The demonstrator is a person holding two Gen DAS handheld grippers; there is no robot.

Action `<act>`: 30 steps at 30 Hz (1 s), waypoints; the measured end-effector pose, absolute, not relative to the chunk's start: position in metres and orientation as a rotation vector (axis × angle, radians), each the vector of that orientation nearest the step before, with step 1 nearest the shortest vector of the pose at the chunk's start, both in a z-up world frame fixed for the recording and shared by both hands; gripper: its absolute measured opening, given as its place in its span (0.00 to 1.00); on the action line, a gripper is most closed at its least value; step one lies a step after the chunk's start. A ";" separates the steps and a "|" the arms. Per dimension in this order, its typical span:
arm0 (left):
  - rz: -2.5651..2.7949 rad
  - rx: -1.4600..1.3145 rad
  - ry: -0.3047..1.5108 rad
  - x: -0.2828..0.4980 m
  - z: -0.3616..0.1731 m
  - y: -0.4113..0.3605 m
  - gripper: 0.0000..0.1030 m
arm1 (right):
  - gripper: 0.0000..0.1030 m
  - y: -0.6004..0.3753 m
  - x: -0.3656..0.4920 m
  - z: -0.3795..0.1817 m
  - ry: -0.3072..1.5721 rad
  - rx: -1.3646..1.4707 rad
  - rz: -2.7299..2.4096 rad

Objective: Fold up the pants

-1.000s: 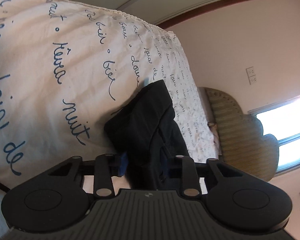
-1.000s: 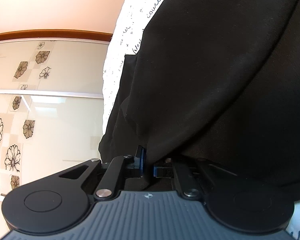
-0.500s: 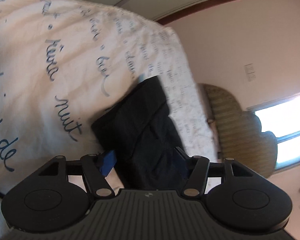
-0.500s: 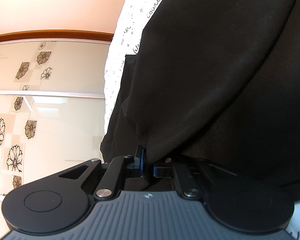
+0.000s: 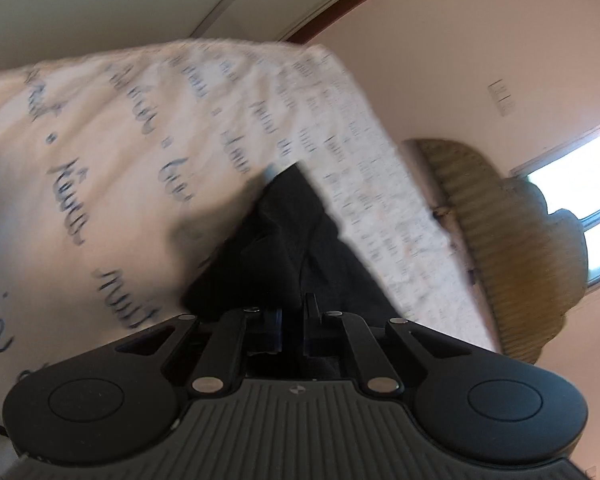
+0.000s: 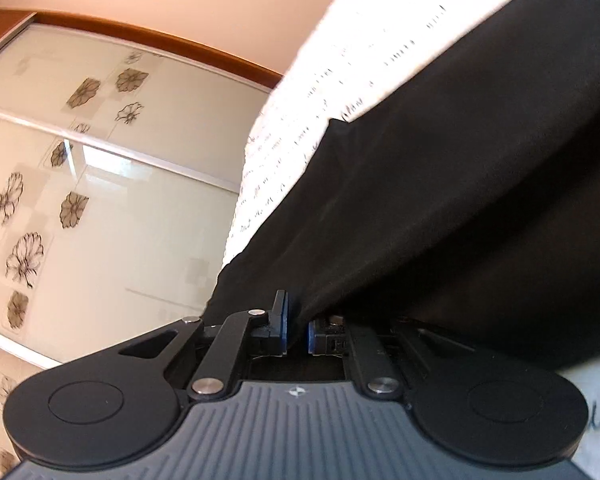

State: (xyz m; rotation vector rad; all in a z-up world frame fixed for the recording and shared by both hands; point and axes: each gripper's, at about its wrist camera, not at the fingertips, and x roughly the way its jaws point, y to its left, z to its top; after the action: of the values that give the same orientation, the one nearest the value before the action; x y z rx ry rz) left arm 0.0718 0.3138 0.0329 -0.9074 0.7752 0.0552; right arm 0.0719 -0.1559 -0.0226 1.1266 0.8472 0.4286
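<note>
the black pants [image 5: 300, 248] lie on a white bedsheet [image 5: 100, 152] printed with blue handwriting, stretching away from the left gripper [image 5: 292, 330]. its two fingers are pressed almost together and a fold of the dark cloth sits between them, so it grips the pants. the right gripper [image 6: 298, 330] pinches an edge of the pants [image 6: 440, 208] between its blue pads [image 6: 286, 320]. far right stands a woven headboard [image 5: 520, 248] near a bright window [image 5: 580, 200]; a flowered wardrobe door [image 6: 100, 200] is left of the bed.

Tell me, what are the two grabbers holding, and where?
Both hold the black pants: the right gripper pinches a fabric fold, the left gripper pinches a bunched edge.
</note>
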 end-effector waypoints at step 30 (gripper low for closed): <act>-0.233 -1.095 0.911 0.056 0.017 0.100 0.50 | 0.16 -0.197 0.057 -0.055 0.694 1.447 0.344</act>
State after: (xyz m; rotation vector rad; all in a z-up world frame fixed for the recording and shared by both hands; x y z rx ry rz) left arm 0.0564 0.0998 0.0173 -1.0946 0.9106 -0.2330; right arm 0.0566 -0.1969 -0.0547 1.4470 0.6941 0.3438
